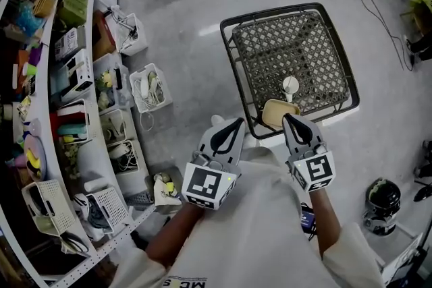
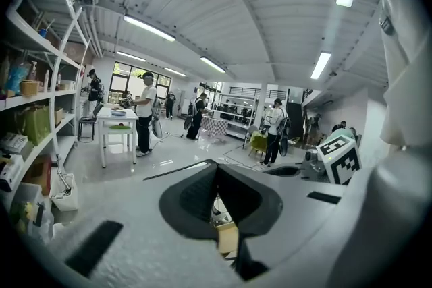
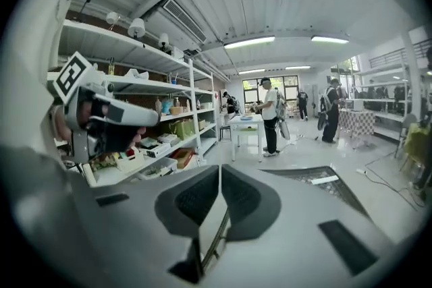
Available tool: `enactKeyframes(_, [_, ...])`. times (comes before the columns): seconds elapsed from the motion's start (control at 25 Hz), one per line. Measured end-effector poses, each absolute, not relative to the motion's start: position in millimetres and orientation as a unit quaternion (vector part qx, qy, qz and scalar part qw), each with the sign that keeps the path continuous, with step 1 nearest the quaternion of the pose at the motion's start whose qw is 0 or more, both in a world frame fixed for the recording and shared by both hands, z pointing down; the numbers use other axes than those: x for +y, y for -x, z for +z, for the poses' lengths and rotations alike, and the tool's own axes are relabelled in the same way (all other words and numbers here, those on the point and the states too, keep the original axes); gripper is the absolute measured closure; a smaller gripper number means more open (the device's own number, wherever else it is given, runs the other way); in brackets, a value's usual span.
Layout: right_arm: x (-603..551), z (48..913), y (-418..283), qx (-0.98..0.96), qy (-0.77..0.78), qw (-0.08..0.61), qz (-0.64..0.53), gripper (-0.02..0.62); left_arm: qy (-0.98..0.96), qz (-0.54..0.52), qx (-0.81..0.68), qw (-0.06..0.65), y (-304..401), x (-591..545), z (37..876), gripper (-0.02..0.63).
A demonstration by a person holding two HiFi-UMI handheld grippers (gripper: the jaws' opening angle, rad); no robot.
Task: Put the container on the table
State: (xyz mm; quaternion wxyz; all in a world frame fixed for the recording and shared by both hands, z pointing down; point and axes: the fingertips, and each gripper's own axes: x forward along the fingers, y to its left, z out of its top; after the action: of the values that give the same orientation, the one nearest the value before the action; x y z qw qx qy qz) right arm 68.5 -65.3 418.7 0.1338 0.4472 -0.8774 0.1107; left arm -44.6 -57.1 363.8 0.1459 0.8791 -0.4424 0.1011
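A tan container (image 1: pixel 277 112) lies in the near corner of a black wire cart (image 1: pixel 335 50), beside a small white round item (image 1: pixel 290 84). My left gripper (image 1: pixel 236 122) is held close to my body, just left of the cart's near corner, jaws shut and empty. My right gripper (image 1: pixel 288 118) hangs just over the container's near edge, also shut with nothing in it. In the left gripper view the left gripper (image 2: pixel 217 170) has its pads together, and the container (image 2: pixel 227 238) shows below them. The right gripper (image 3: pixel 221 170) is likewise closed. A white table (image 2: pixel 115 119) stands far off.
Curved shelves (image 1: pixel 40 111) crowded with goods run along the left, with white baskets (image 1: pixel 150 88) on the floor beside them. A dark round object (image 1: pixel 382 197) sits at the right. Cables (image 1: pixel 378 3) trail behind the cart. People (image 3: pixel 270 114) stand by the white table (image 3: pixel 247 122).
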Motion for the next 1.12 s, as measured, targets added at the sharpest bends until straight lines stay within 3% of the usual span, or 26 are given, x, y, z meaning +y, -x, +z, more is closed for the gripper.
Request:
enactKeyframes(0.52, [-54,317,-85,-0.884,-0.458,0.091,0.022,0.568,-0.876,0.081,-0.450,0.155,42,-60,365,0.583])
enactKeyframes(1.12, [-42,327,-101,-0.878,-0.463,0.077,0.090,0.572,-0.875,0.080,-0.456,0.144,44,-59,359,0.583])
